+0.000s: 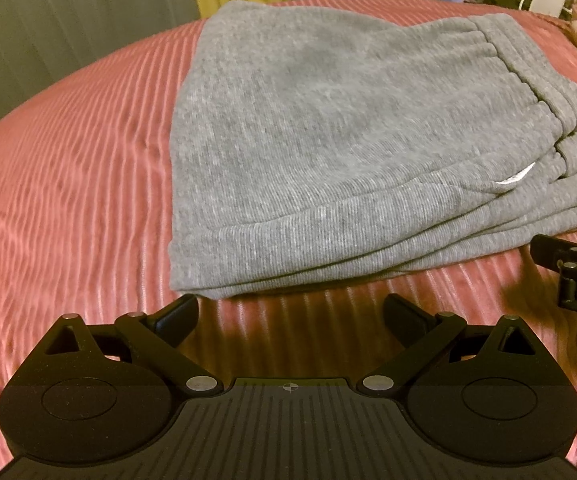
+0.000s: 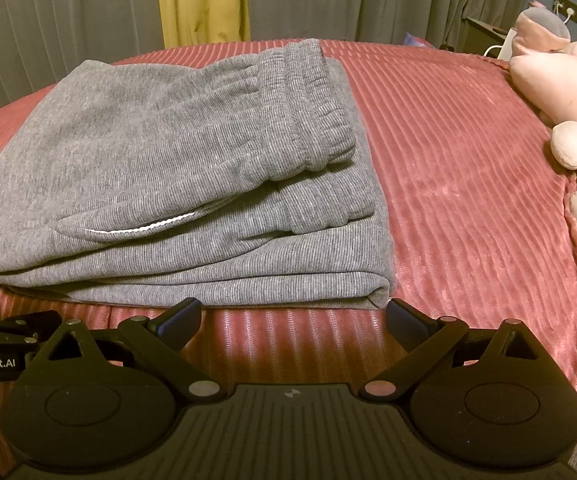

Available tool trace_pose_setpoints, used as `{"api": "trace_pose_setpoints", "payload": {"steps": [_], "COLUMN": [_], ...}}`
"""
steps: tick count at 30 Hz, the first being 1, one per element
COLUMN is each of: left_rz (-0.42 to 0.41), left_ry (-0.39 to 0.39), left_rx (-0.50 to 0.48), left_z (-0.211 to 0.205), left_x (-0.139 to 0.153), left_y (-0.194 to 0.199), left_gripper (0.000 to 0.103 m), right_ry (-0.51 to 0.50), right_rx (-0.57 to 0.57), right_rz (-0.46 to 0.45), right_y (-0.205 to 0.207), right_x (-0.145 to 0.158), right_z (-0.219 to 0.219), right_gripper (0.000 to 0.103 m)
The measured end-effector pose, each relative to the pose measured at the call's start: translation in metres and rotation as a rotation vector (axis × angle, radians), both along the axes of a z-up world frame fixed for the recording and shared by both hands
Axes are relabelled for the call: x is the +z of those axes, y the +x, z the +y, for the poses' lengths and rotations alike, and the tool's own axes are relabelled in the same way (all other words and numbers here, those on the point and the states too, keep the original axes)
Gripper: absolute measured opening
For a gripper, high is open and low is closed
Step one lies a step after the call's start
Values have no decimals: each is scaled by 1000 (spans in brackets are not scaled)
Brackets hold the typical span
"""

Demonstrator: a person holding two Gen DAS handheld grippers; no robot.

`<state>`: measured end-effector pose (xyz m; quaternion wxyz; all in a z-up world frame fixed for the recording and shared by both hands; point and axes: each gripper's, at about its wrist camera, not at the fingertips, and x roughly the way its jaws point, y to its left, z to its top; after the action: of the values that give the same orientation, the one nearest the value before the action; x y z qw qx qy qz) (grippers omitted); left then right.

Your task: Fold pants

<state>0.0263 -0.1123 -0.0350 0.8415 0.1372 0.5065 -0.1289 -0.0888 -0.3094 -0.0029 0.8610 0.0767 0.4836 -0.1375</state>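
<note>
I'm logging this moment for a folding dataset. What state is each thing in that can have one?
Grey knit sweatpants: folded into a stacked bundle, lying flat on the pink ribbed bedspread.
Left hand-held gripper: open, empty, just short of the bundle's near edge.
Right hand-held gripper: open, empty, by the bundle's near right corner.
Pink plush toy: lying on the bedspread.

Heather-grey pants (image 2: 160,168), ribbed pink bedspread (image 2: 468,200), yellow curtain (image 2: 202,0)

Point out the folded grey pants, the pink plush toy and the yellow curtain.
grey pants (image 2: 148,152): right wrist view, top folded layer.
pink plush toy (image 2: 560,80): right wrist view, pink body.
yellow curtain (image 2: 202,4): right wrist view, middle of the strip.
</note>
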Motion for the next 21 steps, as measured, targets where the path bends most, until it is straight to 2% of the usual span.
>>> {"api": "trace_pose_setpoints", "payload": {"steps": [21], "left_rz": [5], "left_ry": [3], "left_rx": [1], "left_z": [-1], "left_x": [-1], "left_y": [1], "left_gripper": [102], "right_ry": [-4], "right_rx": [-2], "right_rz": [6], "right_y": [-3], "right_x": [0], "right_z": [0], "right_gripper": [99]}}
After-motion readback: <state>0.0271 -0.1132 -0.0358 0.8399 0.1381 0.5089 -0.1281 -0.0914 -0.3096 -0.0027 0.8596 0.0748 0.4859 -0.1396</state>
